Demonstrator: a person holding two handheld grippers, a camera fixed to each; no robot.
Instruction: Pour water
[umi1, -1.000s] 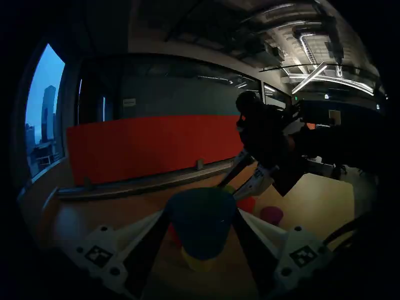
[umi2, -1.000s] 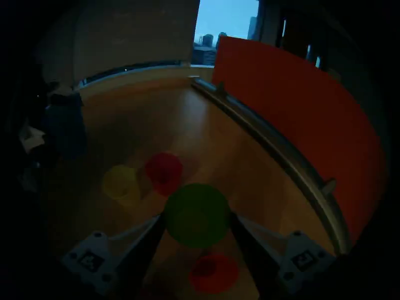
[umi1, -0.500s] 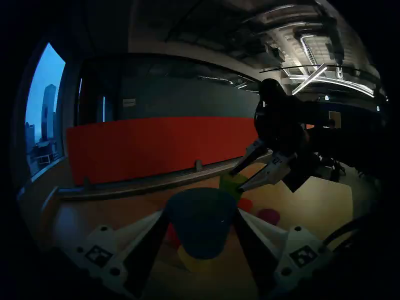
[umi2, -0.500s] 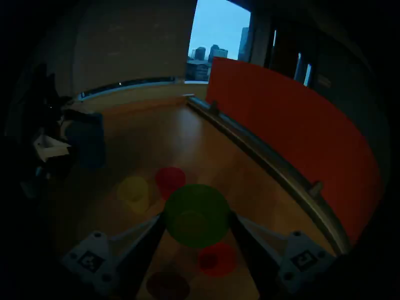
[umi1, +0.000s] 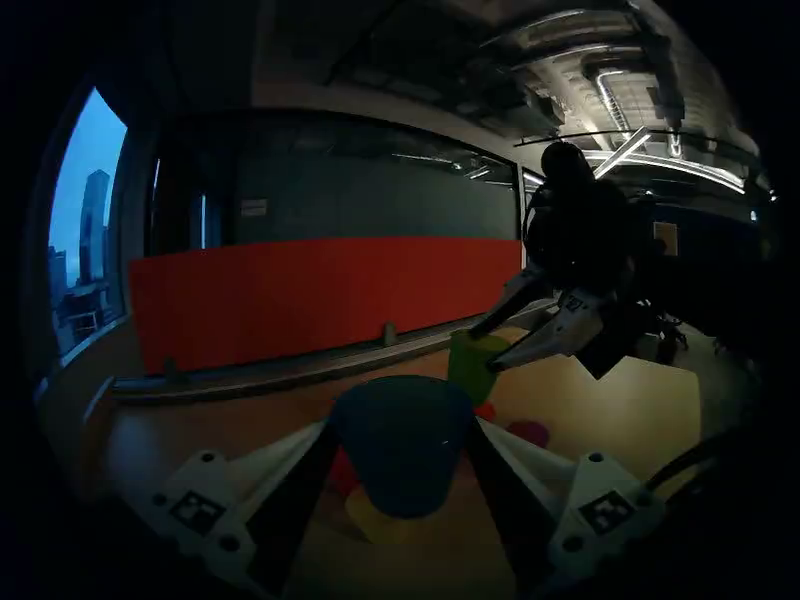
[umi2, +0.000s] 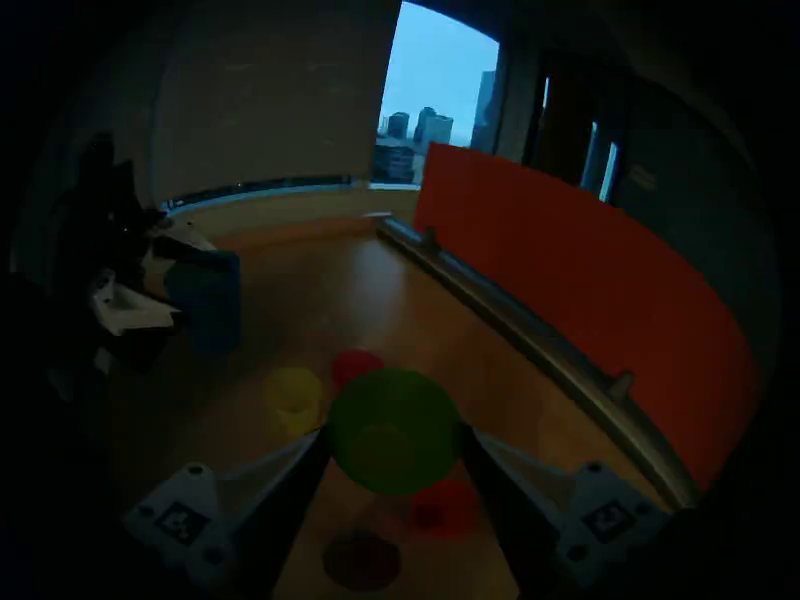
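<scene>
Pointing mouth-up: blue cup (umi1: 403, 445), upright.

The left hand-held gripper (umi1: 402, 432) is reaching forward, low and roughly level, with its two fingers pressing on either side of an upright blue cup (umi1: 402, 475). The right hand-held gripper (umi2: 393, 440) is clamping a green cup (umi2: 393, 462) between its fingers in the same way. In the left gripper view it is hanging higher up and off to the right, with its fingers angling downward and to the left. The dark mass behind those fingers is probably the hand (umi1: 582, 240) gripping the handle, though the dim light is hiding how it is holding on.
</scene>
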